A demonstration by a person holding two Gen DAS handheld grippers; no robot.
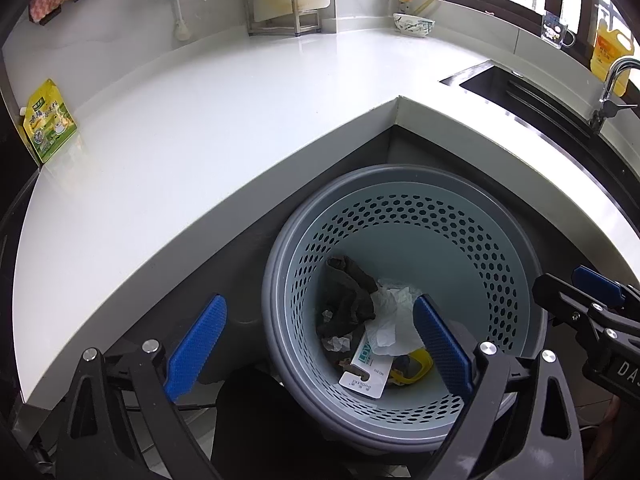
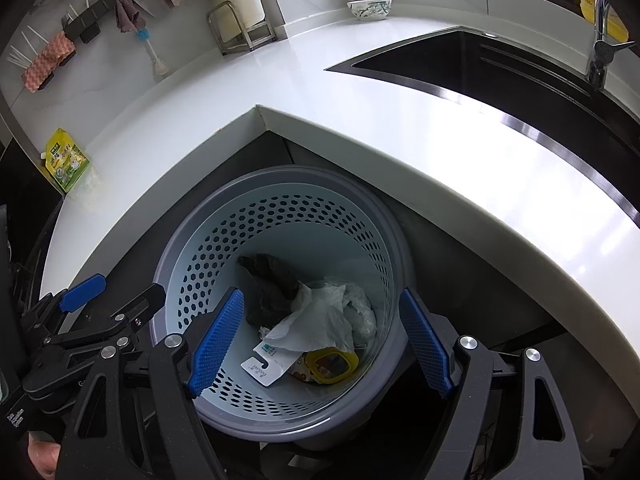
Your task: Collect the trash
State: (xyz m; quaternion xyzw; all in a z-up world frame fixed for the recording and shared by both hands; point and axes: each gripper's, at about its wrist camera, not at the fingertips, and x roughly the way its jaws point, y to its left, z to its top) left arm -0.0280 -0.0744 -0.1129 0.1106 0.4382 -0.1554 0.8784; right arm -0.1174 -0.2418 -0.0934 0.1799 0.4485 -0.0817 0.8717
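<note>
Both of my tongs hang over the bin with their blue pads spread wide and nothing between them: my left tongs point(image 1: 316, 344) sit with one pad outside the rim and the other over the bin's mouth, and my right tongs point(image 2: 320, 344) straddle the near side of the bin in the same way. From the left view, my right tongs show at the right edge, beside the bin.

Below them stands the grey bin point(image 2: 384, 216) with its pale, hole-patterned inner wall, tucked into the inside corner under the counter. All the trash I can see lies at its bottom: a dark crumpled rag point(image 2: 268, 280) toward the far side, a crumpled clear plastic bag point(image 2: 320, 320) on top in the middle, a white card tag point(image 2: 266, 368) with printed lettering on the near side, and a yellow-rimmed piece point(image 2: 332, 364) partly under the bag.

Beyond the bin spreads the white counter point(image 1: 200, 120), bare across its middle. A yellow-green pouch point(image 1: 48, 120) stands at its far left edge. Farther back are a metal rack point(image 1: 276, 8) against the wall, a patterned bowl point(image 1: 414, 24) in the corner, and the dark sink point(image 2: 500, 64) with its tap point(image 2: 600, 48) on the right.
</note>
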